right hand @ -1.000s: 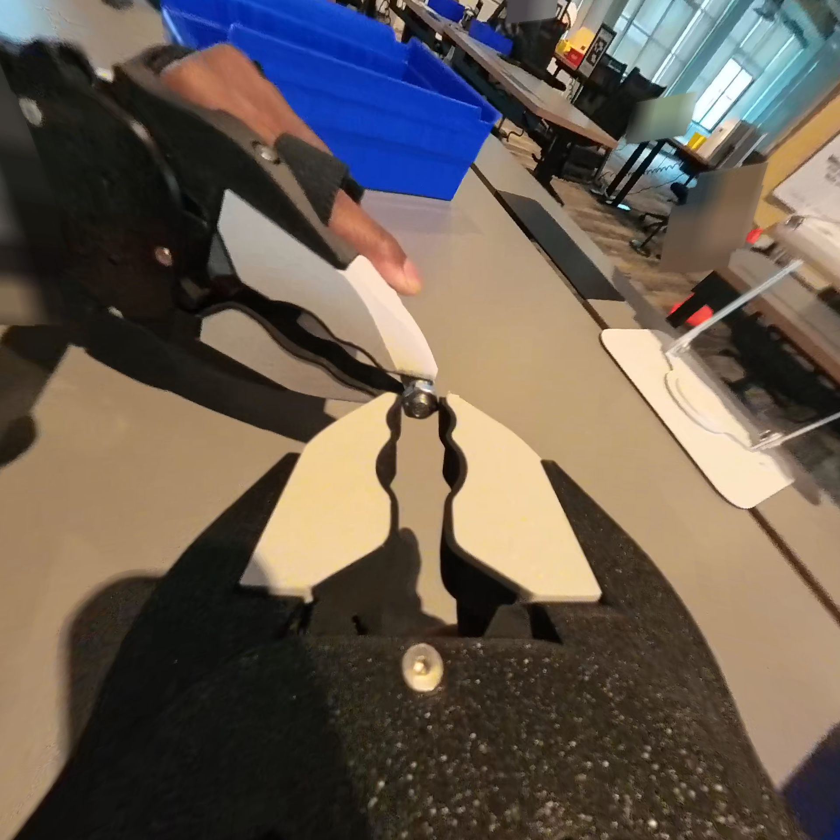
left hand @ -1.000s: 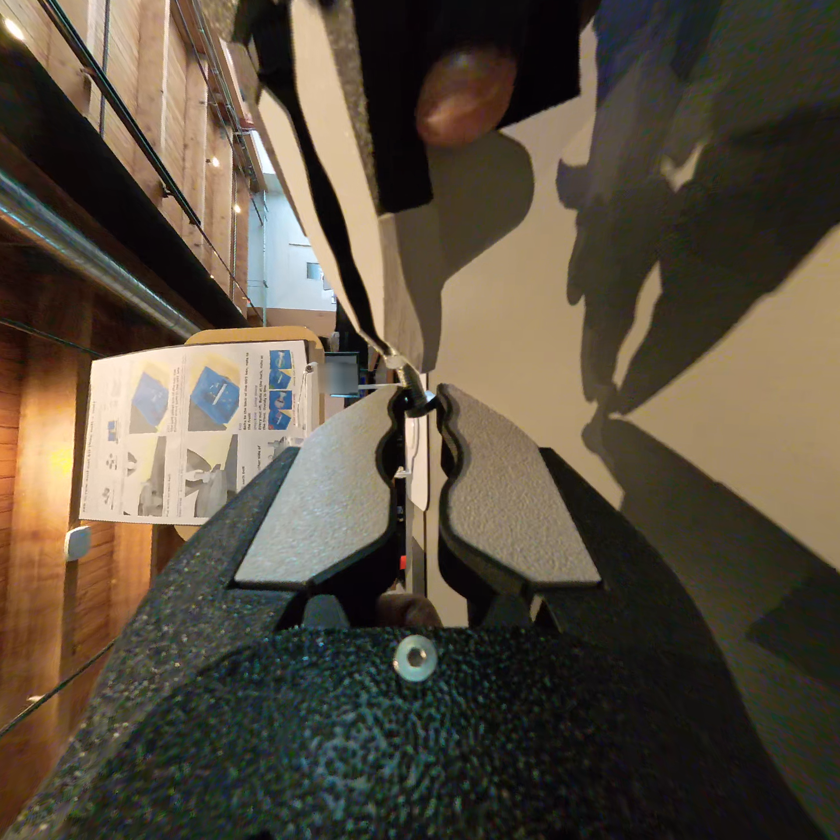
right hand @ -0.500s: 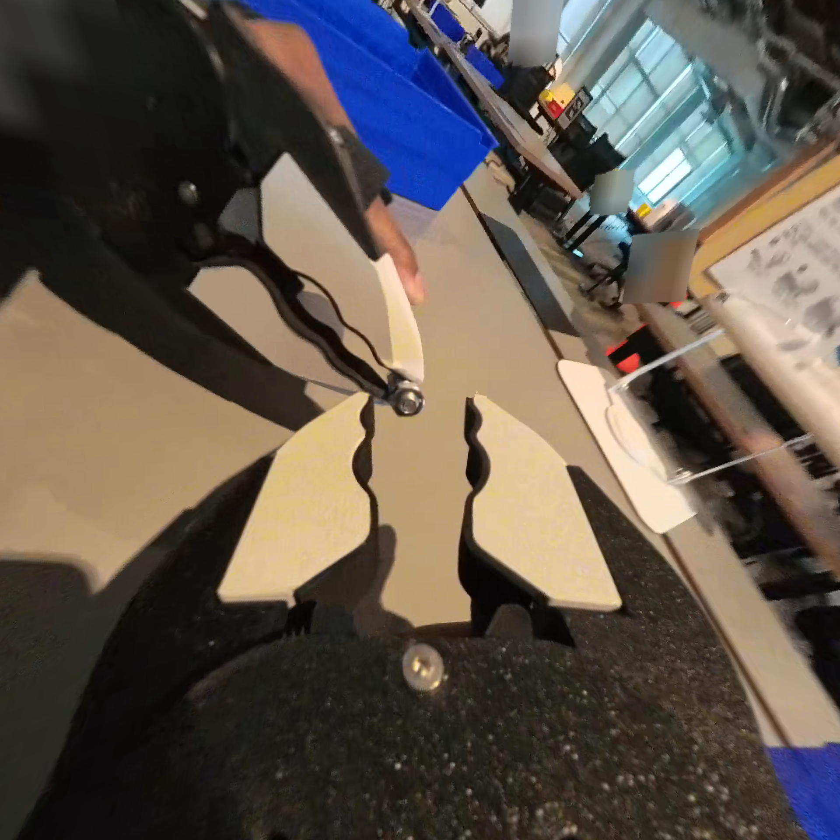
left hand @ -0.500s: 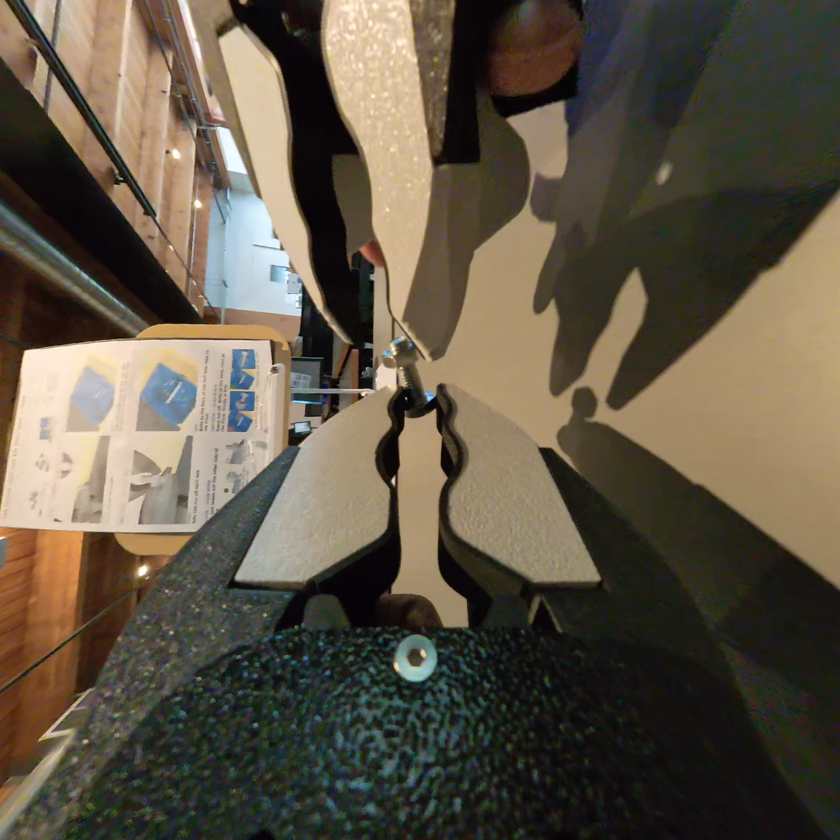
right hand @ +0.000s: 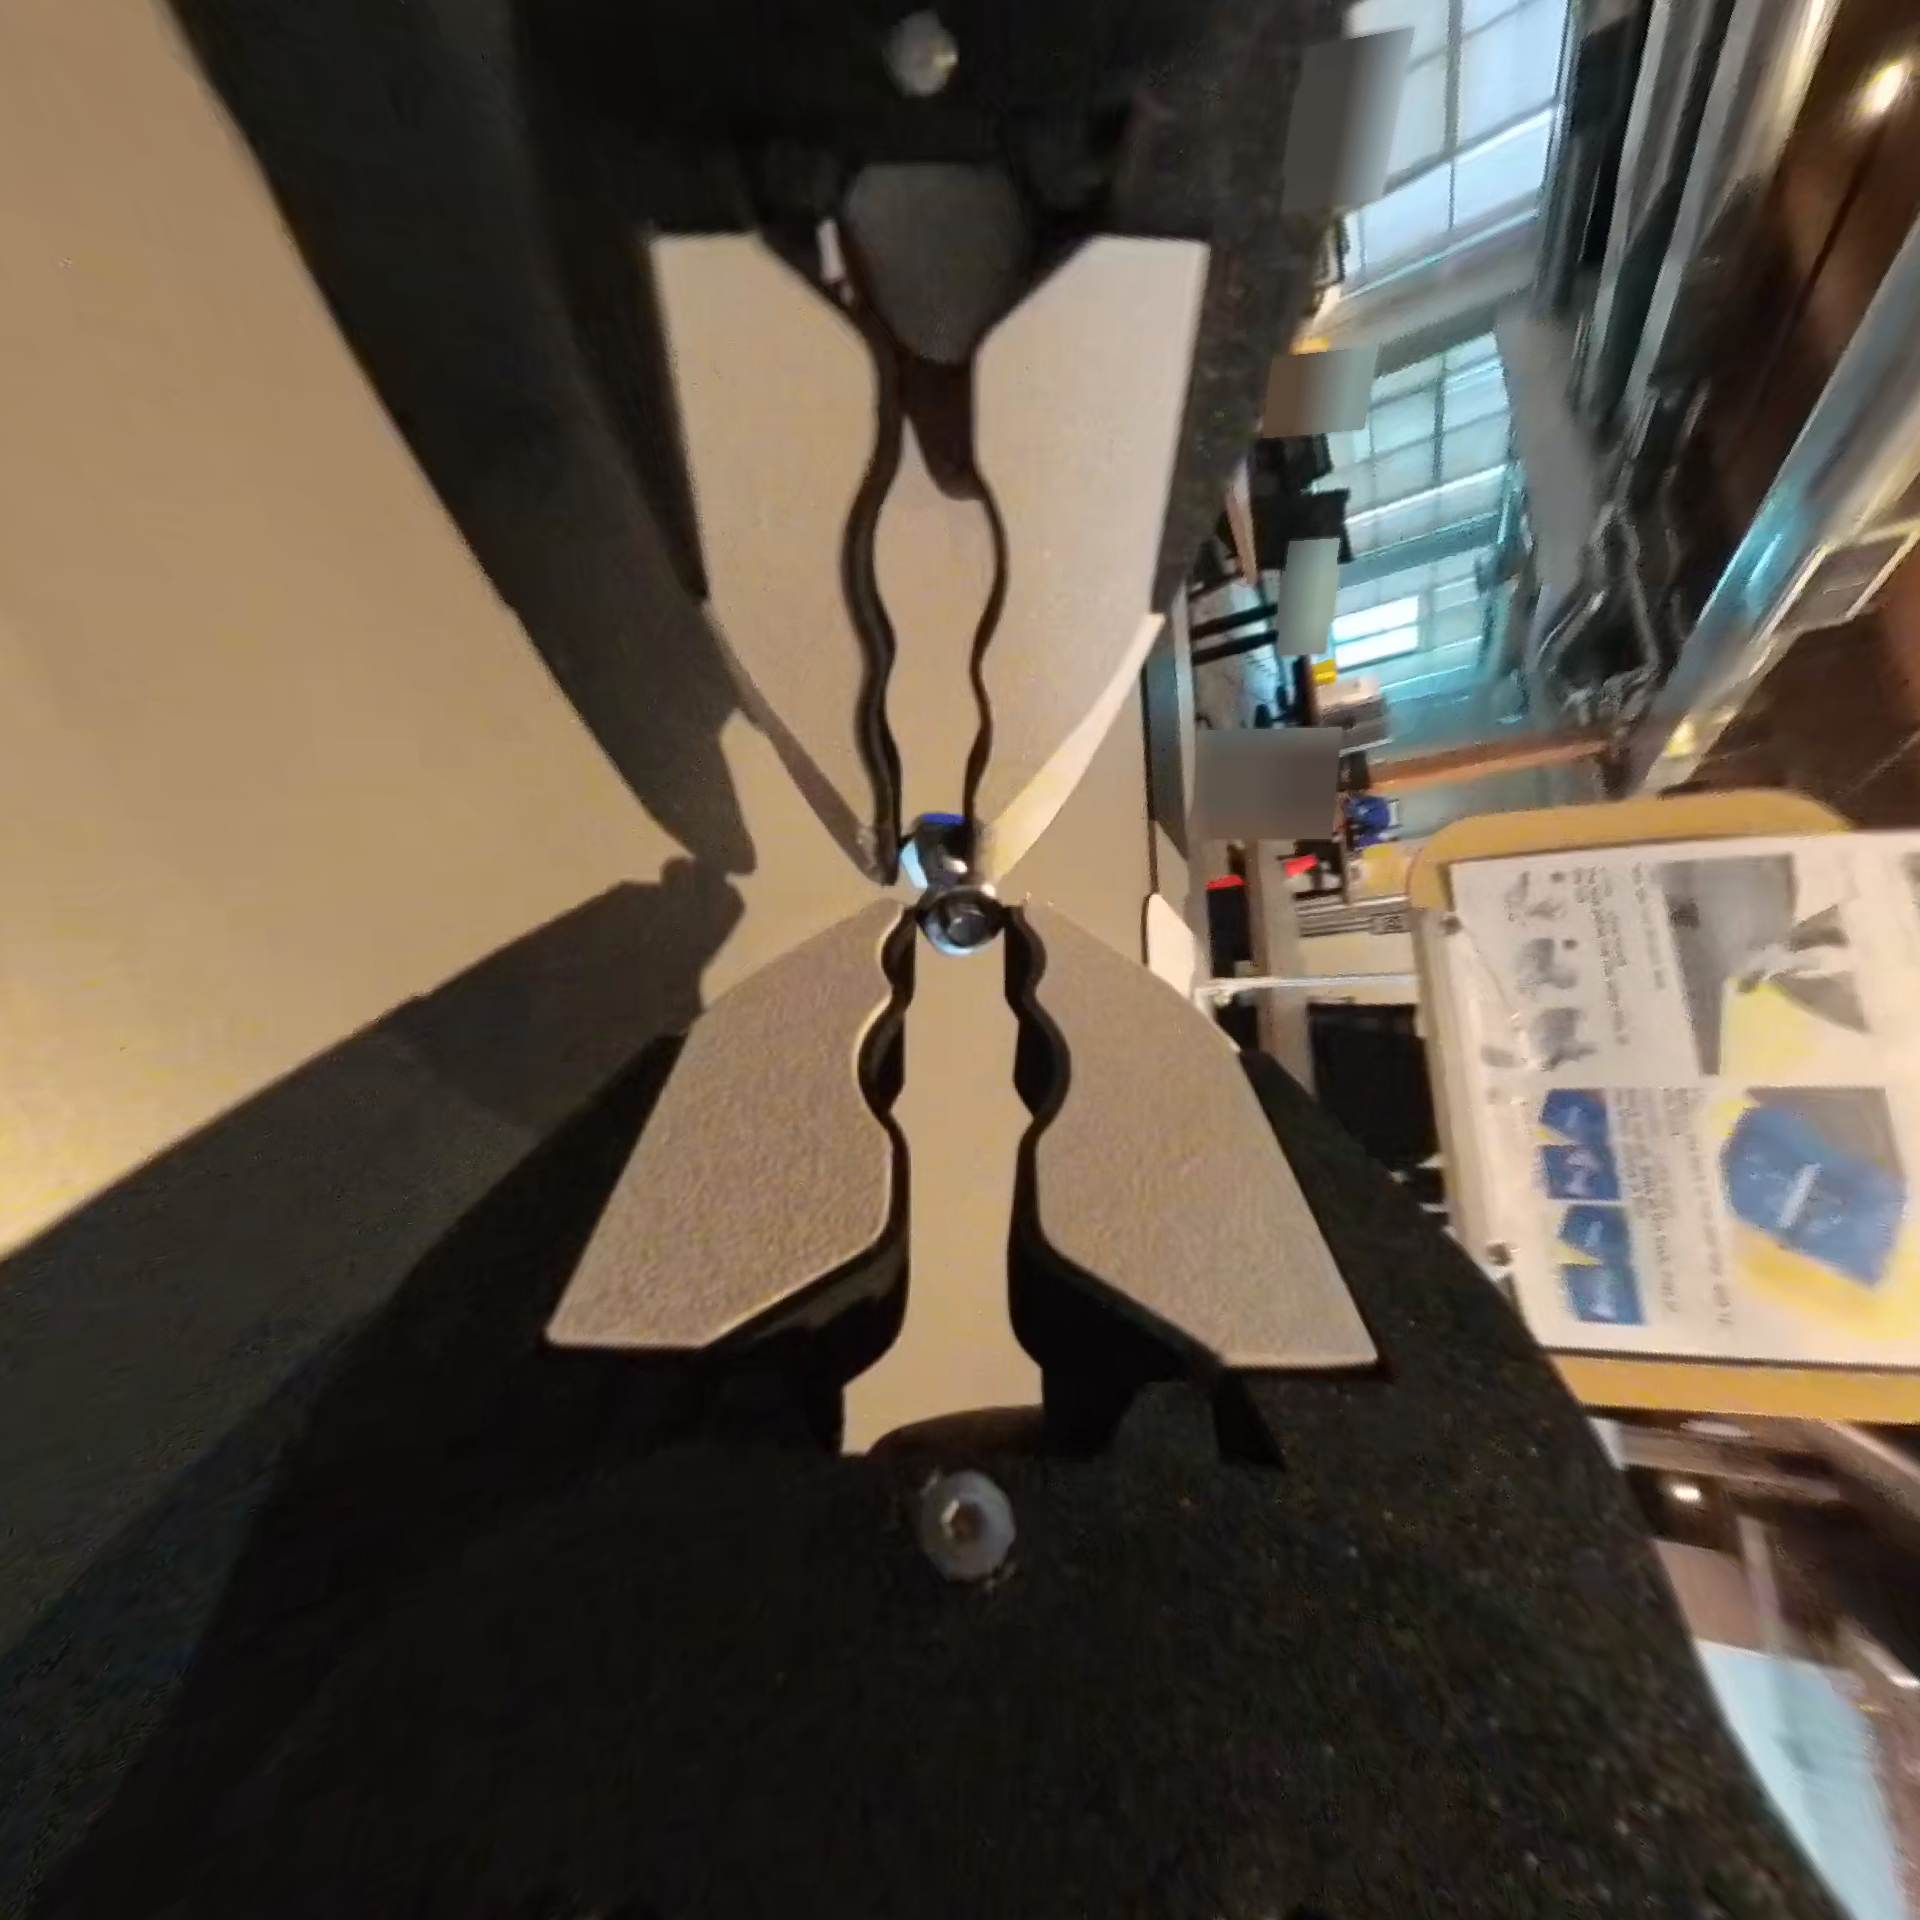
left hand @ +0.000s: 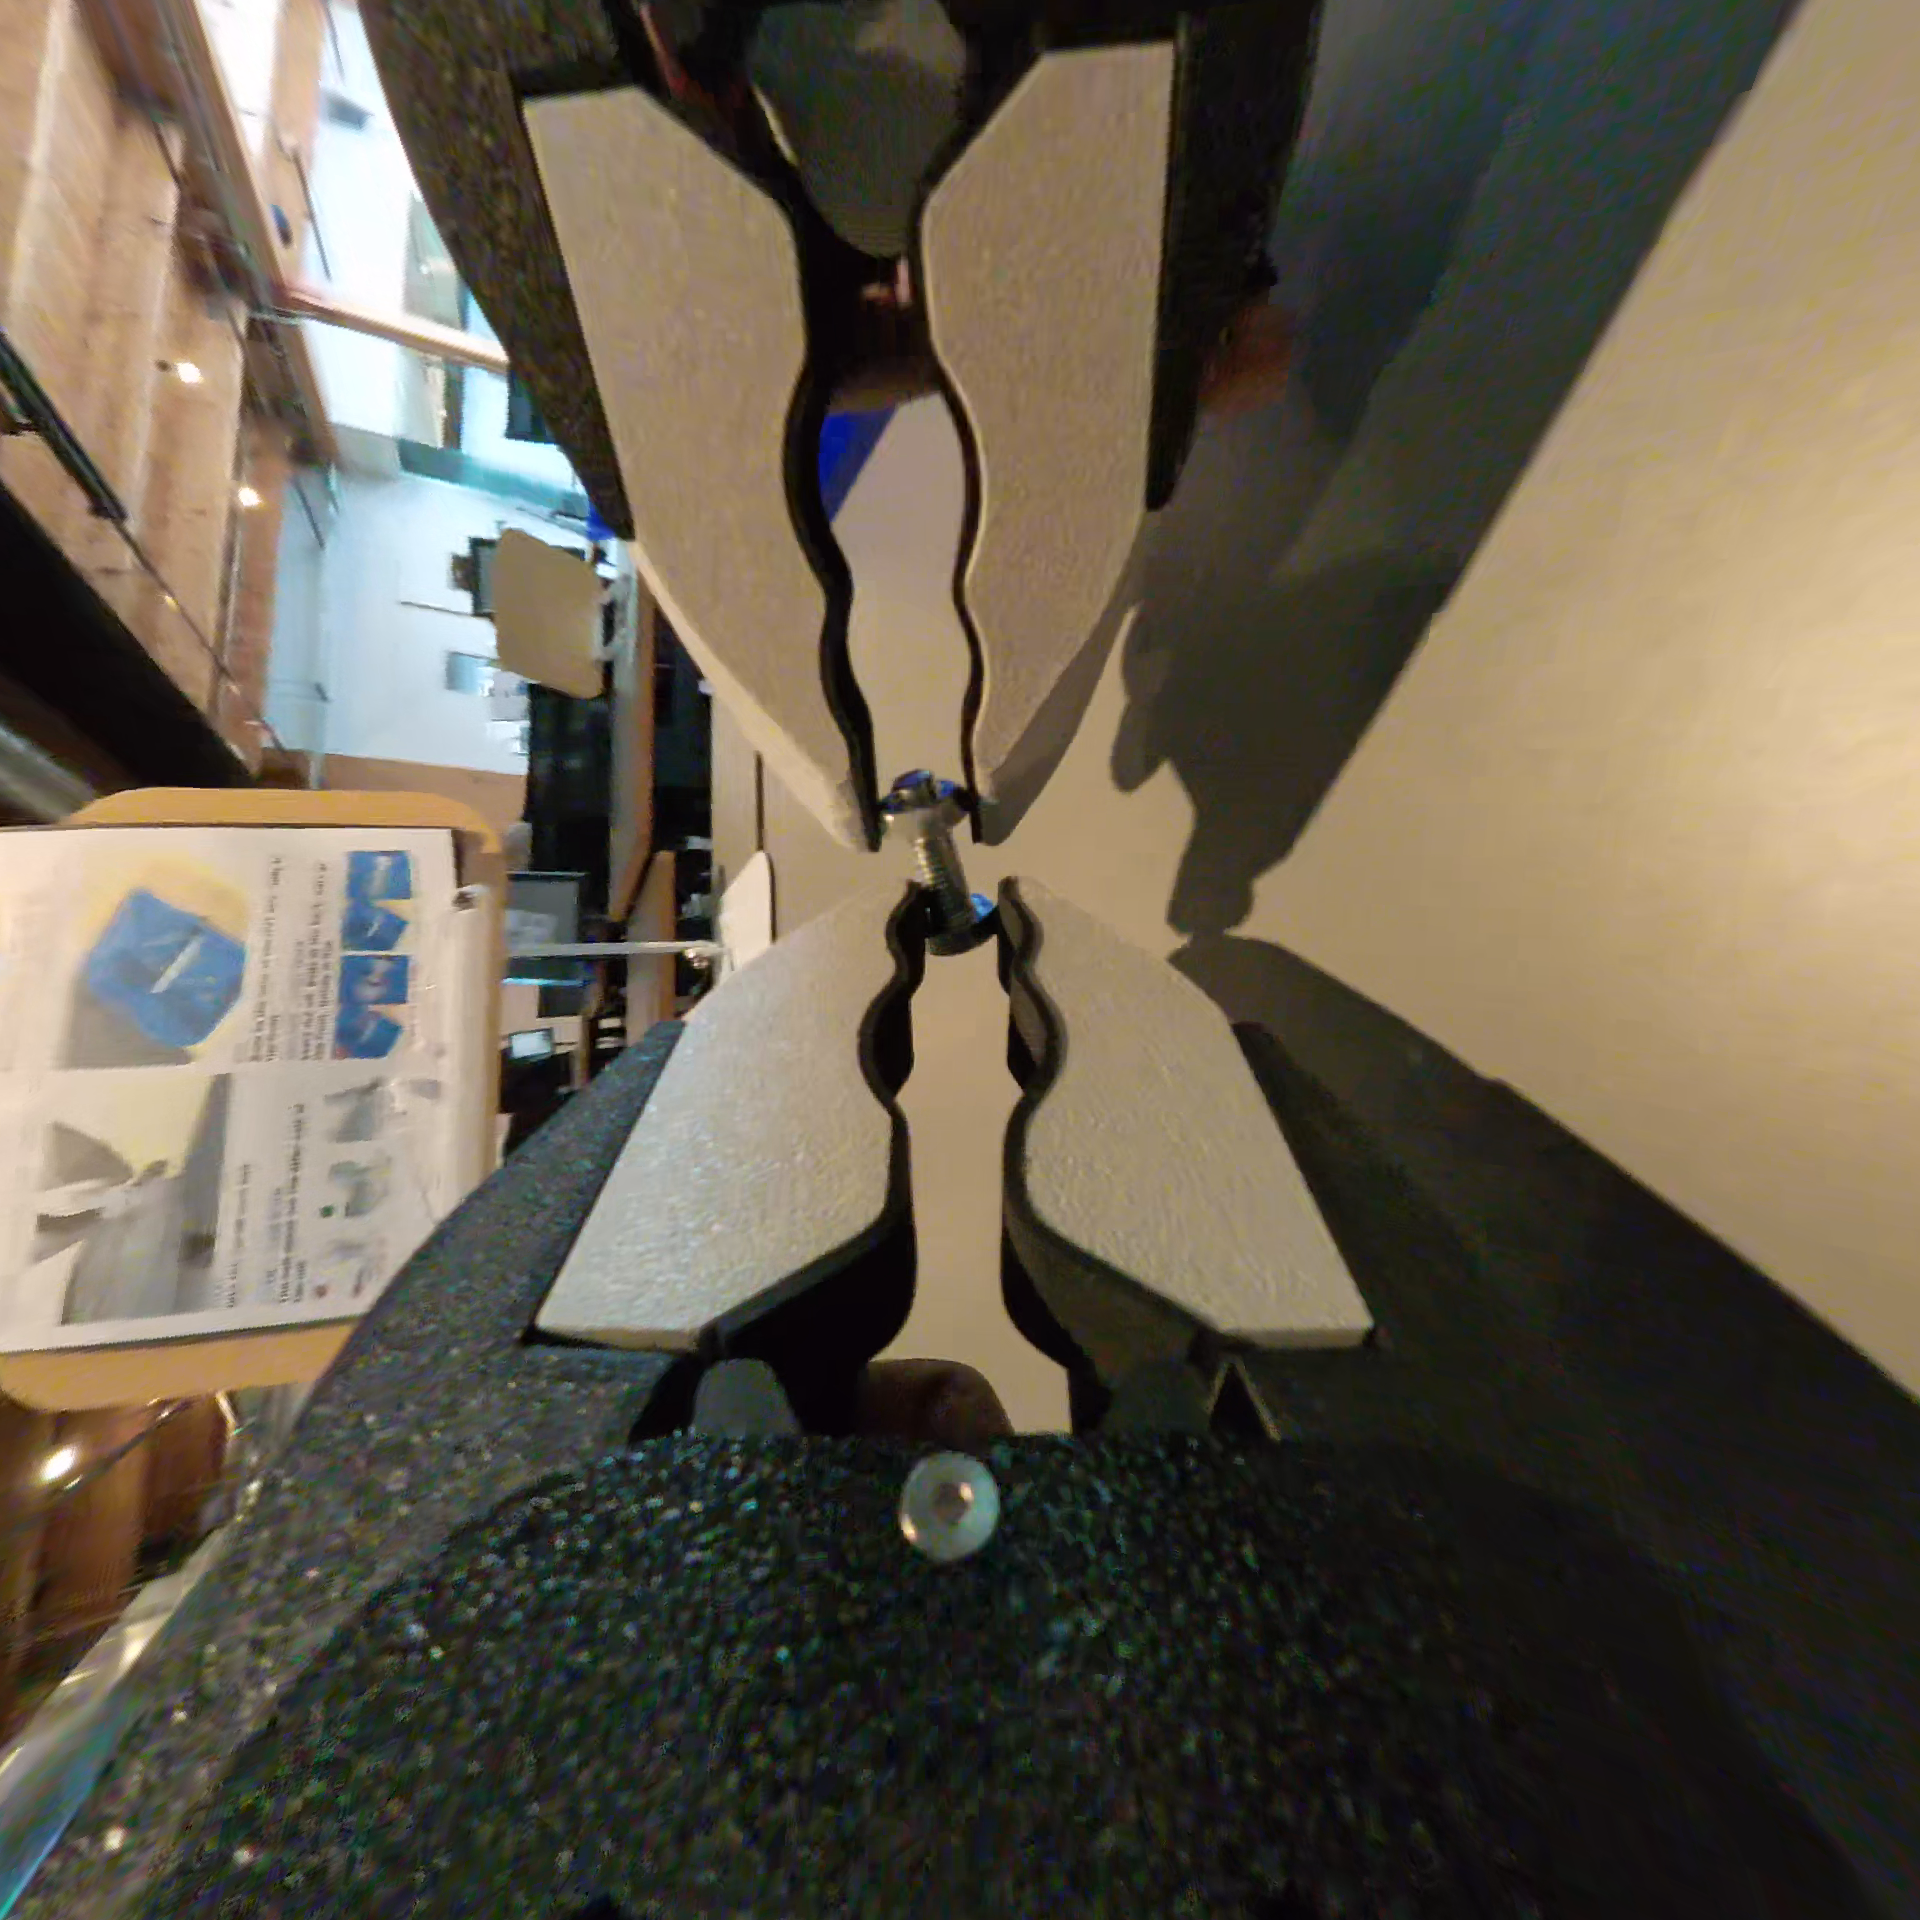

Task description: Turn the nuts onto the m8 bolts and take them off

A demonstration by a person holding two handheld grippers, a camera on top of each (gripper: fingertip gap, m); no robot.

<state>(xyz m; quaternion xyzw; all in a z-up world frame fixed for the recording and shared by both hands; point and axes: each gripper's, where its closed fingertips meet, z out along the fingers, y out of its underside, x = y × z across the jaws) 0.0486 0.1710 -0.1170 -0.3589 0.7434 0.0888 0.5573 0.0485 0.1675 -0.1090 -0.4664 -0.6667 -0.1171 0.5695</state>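
- Gripping the head end of the bolt (left hand: 932,868), the left gripper (left hand: 954,899) has its tongs closed on it right at the fingertips. Only the notch nearest the tips is used, probably so that the threaded shank stays free and stands out ahead of the fingers.
- Meeting it nose to nose, the right gripper (right hand: 961,914) is closed on the nut (right hand: 958,925), again with the very tips of the tongs. A pinch this shallow leaves room for the shank to pass between the fingers as the nut travels.
- The nut sits at the far end of the shank from the left fingertips, with a short run of bare thread showing between the two grippers. I judge it to be only a few turns on; whether it is being wound on or off cannot be told from this moment.
- Both grippers lie along one line, which is the bolt's axis. That fits the job: one holds the bolt steady while the other can roll about that axis to turn the nut.
- Bolt and nut hang in the air, clear of the beige table (left hand: 1558,727) that fills one side of each view, so a dropped part would land there.
- Farther off, a printed instruction sheet (left hand: 208,1081) stands on a tan board, with a blurred workshop hall beyond it.
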